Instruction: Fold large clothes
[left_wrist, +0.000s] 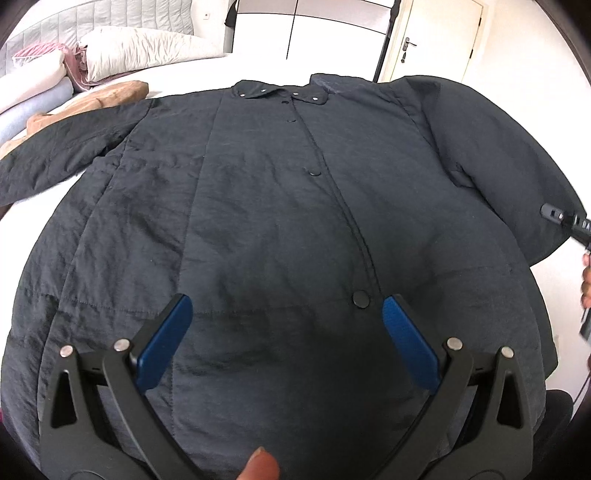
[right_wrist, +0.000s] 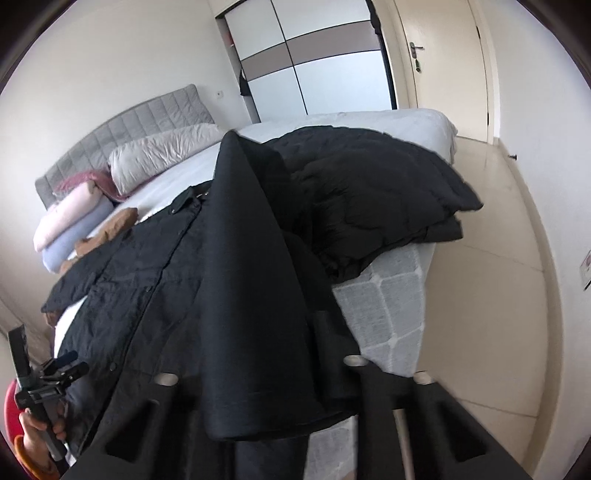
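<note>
A large dark jacket (left_wrist: 277, 203) lies front-up and snapped shut on the bed, collar at the far side. My left gripper (left_wrist: 288, 299) hovers open over its lower front, blue pads (left_wrist: 166, 343) wide apart with nothing between them. The same gripper shows at the lower left of the right wrist view (right_wrist: 62, 365). My right gripper (right_wrist: 288, 325) is shut on the jacket's right sleeve (right_wrist: 243, 277), whose fabric stands up in a tall fold and hides most of the fingers. In the left wrist view the right gripper (left_wrist: 554, 214) sits at that sleeve (left_wrist: 498, 147).
On the white bed (left_wrist: 184, 74) are pillows (left_wrist: 140, 51) by a grey headboard (right_wrist: 129, 125) and a brown garment (left_wrist: 110, 96) beyond the left sleeve. Another dark bulky garment (right_wrist: 369, 192) lies at the bed's corner. Tiled floor (right_wrist: 480, 295), a door (right_wrist: 443, 55) and a wardrobe (right_wrist: 325, 66) lie beyond.
</note>
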